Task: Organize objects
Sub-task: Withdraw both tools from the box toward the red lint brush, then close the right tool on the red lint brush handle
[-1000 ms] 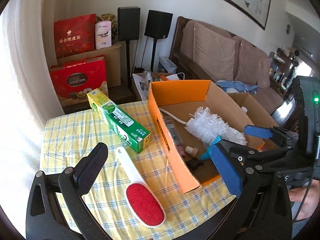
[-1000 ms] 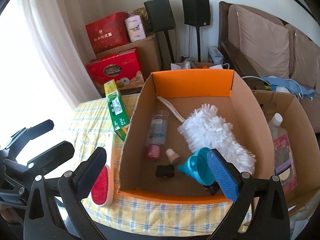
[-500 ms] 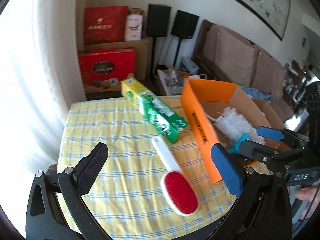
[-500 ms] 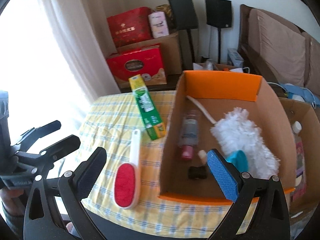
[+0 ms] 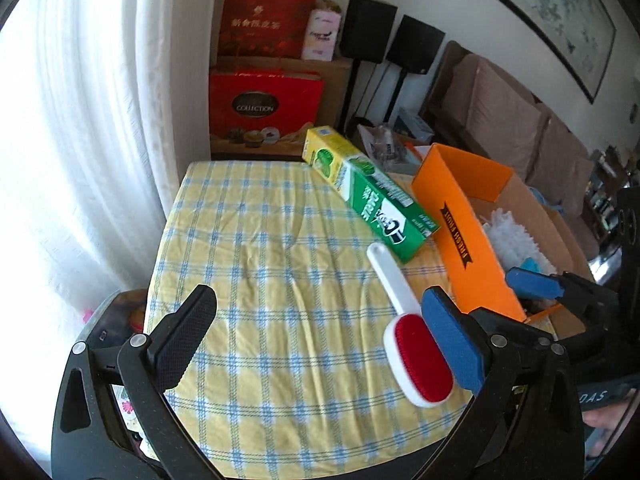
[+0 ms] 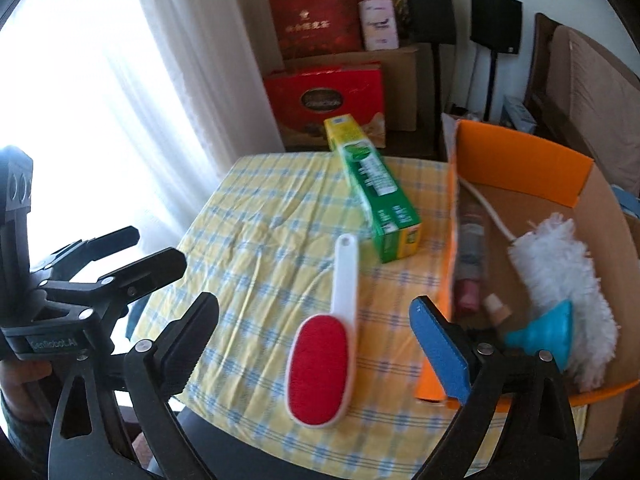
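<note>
The lint brush is lying near the table's front edge, beside the orange-rimmed cardboard box. The right gripper is narrowing slightly, jaws wide apart around nothing; the left gripper is also gaping, empty. Light, rigid plastic: the slim white handle looks easiest to pinch.

One red-padded white plastic lint brush at lower centre, one green and yellow carton mid-frame, one orange-flapped cardboard box at right, two black speakers at top, two red gift boxes upper centre

Tablecloth left half bare (box wall blocks right).
</note>
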The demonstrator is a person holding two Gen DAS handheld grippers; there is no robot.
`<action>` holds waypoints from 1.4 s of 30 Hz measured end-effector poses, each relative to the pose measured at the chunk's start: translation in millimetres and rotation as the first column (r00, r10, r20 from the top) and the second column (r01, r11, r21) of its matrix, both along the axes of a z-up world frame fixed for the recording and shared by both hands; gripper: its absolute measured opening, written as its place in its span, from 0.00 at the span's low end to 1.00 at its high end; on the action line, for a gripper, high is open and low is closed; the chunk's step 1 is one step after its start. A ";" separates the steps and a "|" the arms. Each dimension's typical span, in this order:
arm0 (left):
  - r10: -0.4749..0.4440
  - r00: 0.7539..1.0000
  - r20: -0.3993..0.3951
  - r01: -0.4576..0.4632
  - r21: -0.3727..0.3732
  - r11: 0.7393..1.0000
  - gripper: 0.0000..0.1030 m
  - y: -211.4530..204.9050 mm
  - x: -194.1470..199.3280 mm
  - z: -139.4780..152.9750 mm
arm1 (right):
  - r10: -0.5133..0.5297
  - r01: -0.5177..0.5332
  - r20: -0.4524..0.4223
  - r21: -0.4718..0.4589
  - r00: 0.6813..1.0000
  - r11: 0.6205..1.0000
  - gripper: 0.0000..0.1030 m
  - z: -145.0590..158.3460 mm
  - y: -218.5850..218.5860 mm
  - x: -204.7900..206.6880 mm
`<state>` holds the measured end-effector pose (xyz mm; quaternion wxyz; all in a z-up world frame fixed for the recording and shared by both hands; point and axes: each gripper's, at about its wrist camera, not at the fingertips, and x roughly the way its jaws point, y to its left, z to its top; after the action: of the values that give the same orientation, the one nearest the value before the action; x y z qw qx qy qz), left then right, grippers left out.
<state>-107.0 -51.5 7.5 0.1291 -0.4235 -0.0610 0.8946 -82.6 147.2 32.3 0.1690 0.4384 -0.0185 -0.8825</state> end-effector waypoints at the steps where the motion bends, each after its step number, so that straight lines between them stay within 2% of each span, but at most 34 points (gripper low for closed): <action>1: 0.007 1.000 0.006 -0.007 0.003 1.000 0.99 -3.2 0.3 -2.9 | 0.004 -0.004 0.003 0.002 1.000 1.000 0.92 -2.9 -3.5 0.1; 12: 0.044 0.998 0.044 -0.045 0.029 0.999 0.98 -24.5 1.2 -24.7 | 0.026 -0.028 0.053 0.050 0.998 0.998 0.81 -40.4 -29.0 4.7; 19: 0.038 0.997 0.066 -0.041 0.037 0.998 0.98 -20.4 3.2 -36.0 | -0.017 0.010 0.067 0.104 0.998 0.995 0.81 -63.0 -30.9 9.5; 33: 0.000 0.993 0.120 -0.010 0.083 0.996 0.98 -2.5 2.2 -57.5 | -0.078 0.064 0.121 0.116 0.990 0.991 0.81 -91.5 -24.2 12.7; 34: -0.006 0.992 0.129 -0.006 0.094 0.996 0.98 -0.7 1.6 -59.8 | -0.078 0.064 0.125 0.113 0.989 0.992 0.78 -93.1 -23.6 13.0; 36: -0.020 0.988 0.151 0.002 0.121 0.993 0.97 3.4 0.1 -65.5 | -0.078 0.064 0.130 0.108 0.988 0.992 0.61 -95.6 -22.9 13.6; 38: -0.036 0.985 0.168 0.013 0.138 0.990 0.93 8.9 -1.3 -70.4 | -0.089 0.074 0.122 0.117 0.989 0.990 0.59 -95.7 -19.7 13.3; 42: -0.076 0.976 0.204 0.040 0.172 0.984 0.85 20.8 -3.6 -78.5 | -0.088 0.079 0.128 0.072 0.988 0.994 0.59 -94.3 -12.8 12.5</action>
<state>-110.6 -30.7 -71.0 0.1831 -0.5050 -0.1366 0.8323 -70.1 134.4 -61.9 0.1155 0.4996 -0.0186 -0.8583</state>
